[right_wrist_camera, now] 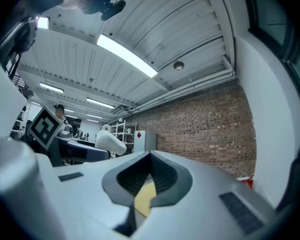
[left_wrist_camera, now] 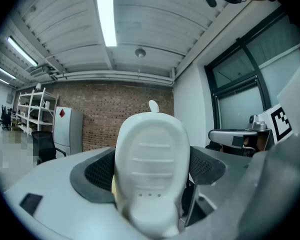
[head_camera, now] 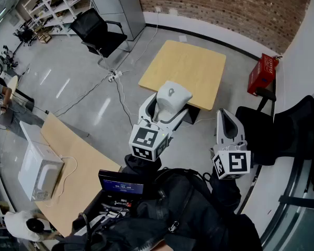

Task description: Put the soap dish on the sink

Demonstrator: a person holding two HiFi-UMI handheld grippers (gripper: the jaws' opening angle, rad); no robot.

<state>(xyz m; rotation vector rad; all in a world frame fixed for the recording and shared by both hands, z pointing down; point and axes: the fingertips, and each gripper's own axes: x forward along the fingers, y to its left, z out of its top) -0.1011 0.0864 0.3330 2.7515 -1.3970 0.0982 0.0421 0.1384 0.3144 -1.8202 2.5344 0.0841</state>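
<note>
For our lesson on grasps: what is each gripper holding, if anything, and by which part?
The left gripper holds the soap dish by its two long sides. The right gripper holds nothing.

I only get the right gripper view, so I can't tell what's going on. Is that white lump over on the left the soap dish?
Observer: Yes. The left gripper view shows the soap dish clamped between the black pads of the left gripper, with its ribbed face toward the camera.
Operator: What's the yellow bit showing between my jaws?
Observer: In the head view it's a square wooden table standing on the grey floor, ahead of both grippers.
Operator: Is the sink near it?
Observer: I can't find one. No sink shows in the head view or the left gripper view either.
</note>
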